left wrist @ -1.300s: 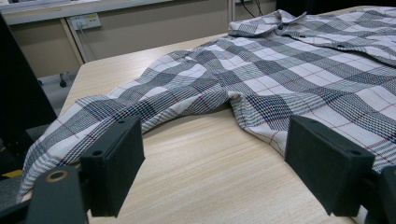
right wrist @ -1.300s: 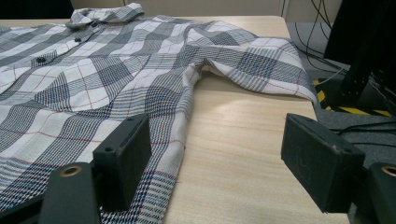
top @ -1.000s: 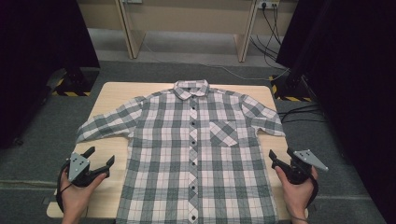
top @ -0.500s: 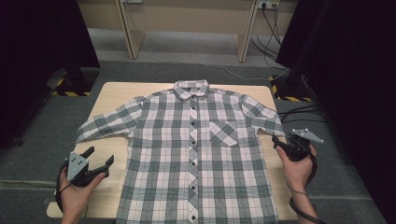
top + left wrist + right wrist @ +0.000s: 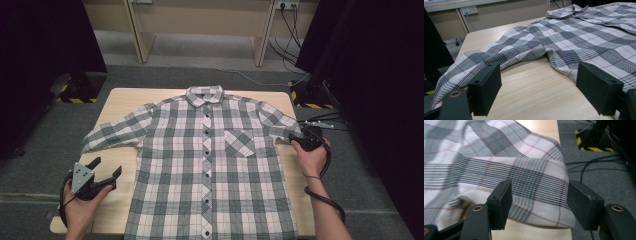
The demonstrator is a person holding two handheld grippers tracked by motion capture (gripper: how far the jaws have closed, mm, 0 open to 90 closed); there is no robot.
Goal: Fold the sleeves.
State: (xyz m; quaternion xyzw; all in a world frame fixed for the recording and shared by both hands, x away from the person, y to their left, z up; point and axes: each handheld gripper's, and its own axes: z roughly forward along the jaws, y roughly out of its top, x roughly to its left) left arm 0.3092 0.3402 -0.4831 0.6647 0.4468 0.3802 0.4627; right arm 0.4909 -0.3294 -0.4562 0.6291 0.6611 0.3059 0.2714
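Note:
A grey, white and red plaid shirt (image 5: 210, 165) lies flat and buttoned on the wooden table (image 5: 125, 100), collar at the far side. My left gripper (image 5: 107, 166) hovers open at the table's near left corner. Its jaws (image 5: 539, 92) hold nothing, and the left sleeve (image 5: 499, 55) lies ahead of them. My right gripper (image 5: 296, 137) is at the right edge by the folded right sleeve (image 5: 536, 177). Its jaws (image 5: 539, 205) have just been closing. They straddle the sleeve's edge with the cloth between them, but the pads do not press on it.
Cables (image 5: 320, 120) run over the grey floor to the right of the table. Yellow-black striped stand bases (image 5: 310, 102) sit at both far corners. Wooden furniture legs (image 5: 260, 47) stand behind, and dark curtains hang on both sides.
My right hand has moved away from me along the table's right edge, from the shirt's hem side up to the right sleeve. The left hand has kept still.

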